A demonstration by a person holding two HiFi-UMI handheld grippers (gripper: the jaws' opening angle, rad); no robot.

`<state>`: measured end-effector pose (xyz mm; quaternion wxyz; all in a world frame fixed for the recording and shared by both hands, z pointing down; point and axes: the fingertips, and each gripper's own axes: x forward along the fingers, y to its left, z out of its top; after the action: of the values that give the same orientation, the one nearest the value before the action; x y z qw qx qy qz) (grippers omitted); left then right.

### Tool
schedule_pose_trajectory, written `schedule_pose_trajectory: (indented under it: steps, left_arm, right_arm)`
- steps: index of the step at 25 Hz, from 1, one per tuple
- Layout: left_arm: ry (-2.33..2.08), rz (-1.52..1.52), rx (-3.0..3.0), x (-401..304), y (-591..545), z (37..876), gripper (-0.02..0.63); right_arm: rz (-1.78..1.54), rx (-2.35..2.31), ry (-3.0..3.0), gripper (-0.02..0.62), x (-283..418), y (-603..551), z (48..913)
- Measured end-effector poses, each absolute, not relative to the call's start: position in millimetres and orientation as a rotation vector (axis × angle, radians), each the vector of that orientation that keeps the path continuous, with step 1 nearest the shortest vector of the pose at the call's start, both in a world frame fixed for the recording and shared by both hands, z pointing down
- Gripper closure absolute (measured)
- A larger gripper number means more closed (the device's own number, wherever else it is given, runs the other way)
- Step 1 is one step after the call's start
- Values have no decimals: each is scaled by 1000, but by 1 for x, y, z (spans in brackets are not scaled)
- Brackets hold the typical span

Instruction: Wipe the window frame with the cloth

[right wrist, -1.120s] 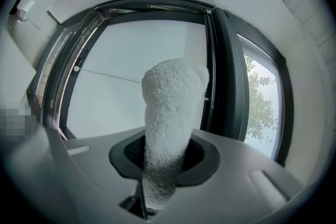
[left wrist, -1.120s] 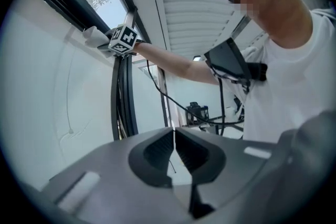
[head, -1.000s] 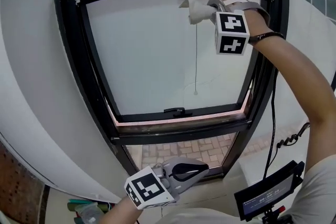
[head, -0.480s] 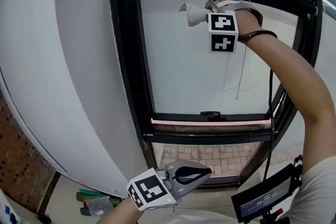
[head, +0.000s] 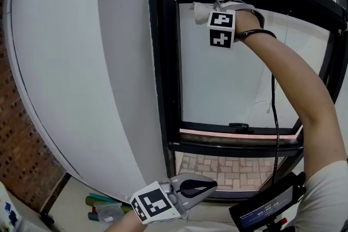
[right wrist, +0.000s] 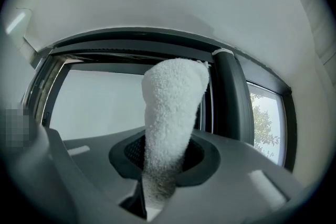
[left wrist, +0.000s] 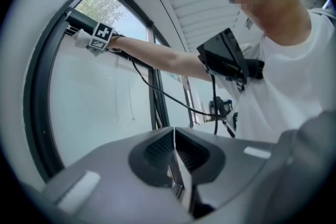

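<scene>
Nearest me, my left claw [head: 211, 186] hangs low with its jaws pressed together and nothing between them, much as it did a second ago. Just right of it is a small screen [head: 266, 208], with a black cable [head: 274, 117] running up along my right arm. Since the earlier frame the head view has swung left: the window frame [head: 163, 62] now sits right of centre, and the white wall [head: 81, 73] fills the middle. My right claw [head: 213, 6] has travelled left along the top rail and is now near the sash's upper-left corner. Its jaws are clamped on the white cloth [right wrist: 173, 107], whose free end stands up at the rail; I can't tell whether it touches. A brick wall [head: 22, 144] edges the left, and paving [head: 217, 164] shows through the lower pane.
</scene>
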<state>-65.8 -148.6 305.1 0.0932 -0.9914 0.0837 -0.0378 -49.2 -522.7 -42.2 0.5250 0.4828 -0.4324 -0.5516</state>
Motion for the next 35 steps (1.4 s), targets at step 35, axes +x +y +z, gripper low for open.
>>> schedule_pose_trajectory:
  steps: [35]
  left_arm:
    - [292, -64, -3059, -117, -137, 316, 589]
  right_arm:
    - [-1357, 1107, -1249, 499, -131, -490, -17]
